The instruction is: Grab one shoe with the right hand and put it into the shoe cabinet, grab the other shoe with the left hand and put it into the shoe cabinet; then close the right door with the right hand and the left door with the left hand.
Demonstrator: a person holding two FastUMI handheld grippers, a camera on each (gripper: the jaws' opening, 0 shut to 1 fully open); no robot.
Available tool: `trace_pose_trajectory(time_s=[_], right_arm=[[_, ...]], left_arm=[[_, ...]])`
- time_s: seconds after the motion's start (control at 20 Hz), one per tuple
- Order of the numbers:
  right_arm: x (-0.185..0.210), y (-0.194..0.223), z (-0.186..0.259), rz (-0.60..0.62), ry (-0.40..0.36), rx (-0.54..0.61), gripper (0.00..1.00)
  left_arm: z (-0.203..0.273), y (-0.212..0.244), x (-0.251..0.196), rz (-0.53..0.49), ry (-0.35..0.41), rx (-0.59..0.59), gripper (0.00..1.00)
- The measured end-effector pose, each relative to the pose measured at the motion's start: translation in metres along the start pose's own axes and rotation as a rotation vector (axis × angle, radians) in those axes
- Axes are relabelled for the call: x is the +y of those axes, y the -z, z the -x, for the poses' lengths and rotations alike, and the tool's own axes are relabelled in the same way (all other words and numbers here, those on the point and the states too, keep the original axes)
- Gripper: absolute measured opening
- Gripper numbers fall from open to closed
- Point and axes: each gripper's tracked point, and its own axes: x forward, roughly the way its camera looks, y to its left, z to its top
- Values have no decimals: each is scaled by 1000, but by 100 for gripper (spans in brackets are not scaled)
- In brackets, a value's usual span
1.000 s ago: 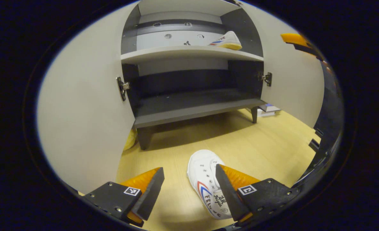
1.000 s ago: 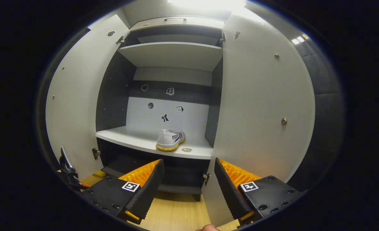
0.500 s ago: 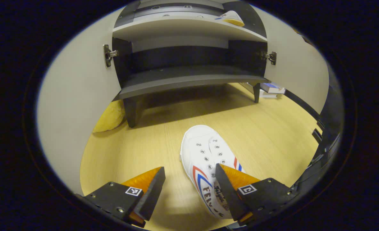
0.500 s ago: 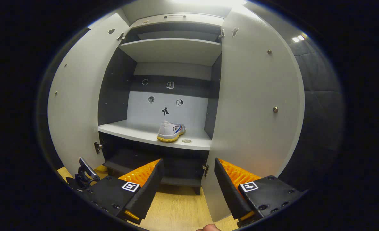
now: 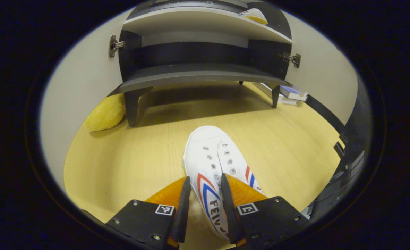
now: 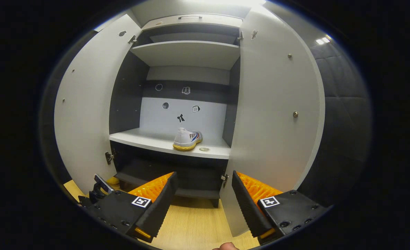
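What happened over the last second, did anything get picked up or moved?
The left hand-held gripper dropped toward the floor and narrowed from wide open around the rear of the white shoe on the floor, which hasn't been lifted. The right hand-held gripper stayed open, drifting slightly. The other shoe stayed on its shelf, and both cabinet doors stayed open.

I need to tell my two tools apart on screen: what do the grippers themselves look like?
The left gripper and right gripper look alike: two wedge-shaped fingers on black bolted mounts, each mount carrying a small square black-and-white tag.
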Motion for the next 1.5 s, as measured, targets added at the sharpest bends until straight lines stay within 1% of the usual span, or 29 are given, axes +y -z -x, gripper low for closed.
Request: trace_pose_trajectory(time_s=[0.05, 0.1, 0.15, 0.2, 0.25, 0.3, 0.35, 0.4, 0.45, 0.55, 0.7, 0.8, 0.95, 1.2, 1.3, 1.45, 1.5], right_arm=[[0, 0, 1, -3, -1, -1, 97], [1, 1, 1, -5, -4, 0, 97], [2, 1, 1, -7, -6, 1, 98], [2, 1, 2, -8, -8, 2, 97], [3, 1, 3, -10, -13, 1, 97], [4, 1, 4, -10, -16, 0, 97], [5, 1, 5, -8, -19, -2, 98], [5, 0, 6, -5, -21, -5, 97], [6, -1, 7, -2, -23, -8, 98], [6, -2, 9, 3, -28, -13, 97], [2, -4, 11, 6, -25, -18, 98], [1, -4, 12, -2, -27, -18, 98], [-1, -5, 12, -3, -26, -22, 97], [-3, -8, 14, -8, -34, -34, 96], [-3, -8, 13, -15, -38, -34, 98], [-5, -8, 13, -21, -43, -36, 97], [-4, -8, 14, -26, -48, -37, 98]], left_arm=[[1, -1, -1, -6, -2, 3, 53], [0, 0, -2, -9, 3, 4, 47], [-1, 0, 0, -5, 4, -1, 46], [1, -1, 2, -2, 0, -1, 39], [2, -1, 3, 19, 4, -13, 34], [0, 1, 2, 37, 5, -15, 24], [3, -1, 7, 45, -16, -30, 25], [2, -1, 7, 59, -26, -40, 11], [4, -3, 6, 47, -35, -57, 3], [7, -10, 7, 23, -46, -90, 2], [12, -22, 9, 28, -37, -124, 0], [19, -34, 10, 15, -40, -148, 1], [36, -59, 7, 28, -36, -202, 1], [77, -124, 4, 38, -25, -325, 1], [93, -150, 3, 46, -23, -374, 1], [116, -192, 0, 35, -18, -453, 1], [122, -204, 3, 33, -16, -483, 3]])
